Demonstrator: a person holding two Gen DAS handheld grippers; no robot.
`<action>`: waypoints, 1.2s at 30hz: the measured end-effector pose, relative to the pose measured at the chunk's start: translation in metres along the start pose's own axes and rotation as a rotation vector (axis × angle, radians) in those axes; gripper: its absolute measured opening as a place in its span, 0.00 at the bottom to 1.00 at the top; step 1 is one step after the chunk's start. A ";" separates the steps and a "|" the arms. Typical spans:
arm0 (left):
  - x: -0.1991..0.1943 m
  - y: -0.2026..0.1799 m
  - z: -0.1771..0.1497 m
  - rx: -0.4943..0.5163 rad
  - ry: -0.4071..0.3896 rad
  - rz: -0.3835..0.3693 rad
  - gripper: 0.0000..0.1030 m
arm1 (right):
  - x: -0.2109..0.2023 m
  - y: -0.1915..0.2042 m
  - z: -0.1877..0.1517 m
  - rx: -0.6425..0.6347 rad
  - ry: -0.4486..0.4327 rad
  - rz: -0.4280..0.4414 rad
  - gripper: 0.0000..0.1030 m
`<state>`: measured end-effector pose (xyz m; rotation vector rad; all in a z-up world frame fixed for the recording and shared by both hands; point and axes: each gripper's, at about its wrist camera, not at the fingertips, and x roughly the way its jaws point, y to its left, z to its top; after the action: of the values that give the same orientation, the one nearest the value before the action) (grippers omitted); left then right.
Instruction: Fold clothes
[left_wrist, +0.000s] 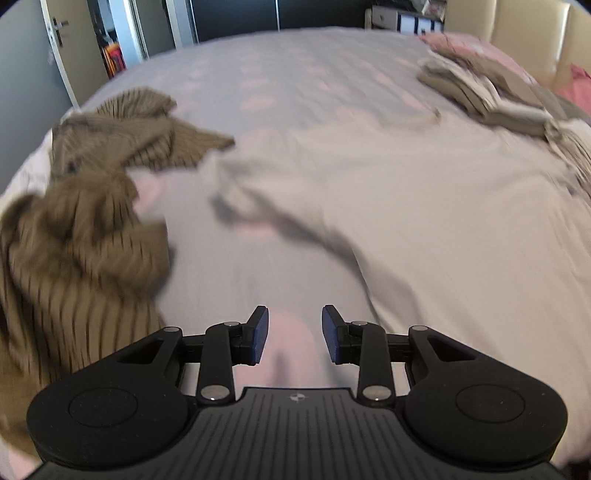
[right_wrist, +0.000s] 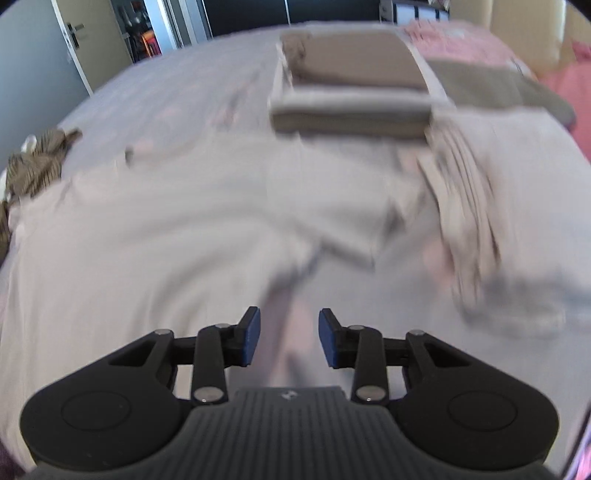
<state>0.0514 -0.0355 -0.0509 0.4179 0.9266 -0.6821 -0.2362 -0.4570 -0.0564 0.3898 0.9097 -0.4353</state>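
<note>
Pale garment (left_wrist: 424, 206) spread flat on bed (left_wrist: 295, 81), motion-blurred. At left, crumpled brown striped knit (left_wrist: 74, 221), apart from left gripper (left_wrist: 294, 334). Left gripper part open, jaws empty, above bedsheet beside garment's edge. Right gripper (right_wrist: 289, 338) part open, nothing between pads, over garment's near edge. Beyond, stack of folded clothes (right_wrist: 351, 99); pink pillow (right_wrist: 461, 44) at far right.
</note>
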 end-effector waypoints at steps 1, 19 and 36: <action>-0.006 -0.004 -0.007 -0.003 0.015 -0.018 0.29 | -0.002 0.001 -0.010 0.014 0.024 -0.005 0.37; -0.008 -0.082 -0.112 0.108 0.403 -0.092 0.24 | -0.058 0.031 -0.094 -0.028 0.157 -0.002 0.41; -0.017 -0.090 -0.113 0.142 0.398 -0.098 0.01 | -0.044 0.041 -0.145 -0.115 0.464 0.116 0.36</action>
<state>-0.0846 -0.0263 -0.1023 0.6530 1.2855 -0.7717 -0.3355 -0.3412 -0.0955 0.4441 1.3480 -0.1850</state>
